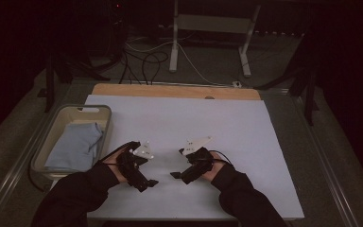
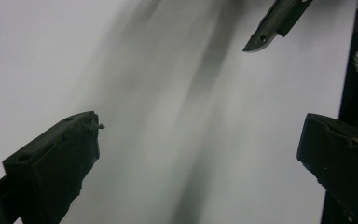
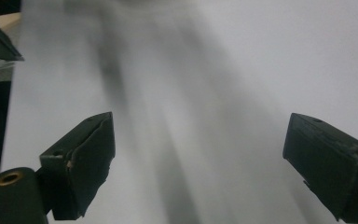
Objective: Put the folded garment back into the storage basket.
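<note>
White mat bare; blue cloth folded, binned.

Dim high view, surroundings falling to near black, pale tabletop the brightest area; both gripper views soft and streaked with motion blur, long diffuse grey shadows across the sheet, near jaws slightly out of focus.

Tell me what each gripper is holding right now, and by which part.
Nothing is held. The left gripper and the right gripper both have their jaws wide apart over the bare white sheet; the blue cloth lies untouched in the bin.
</note>
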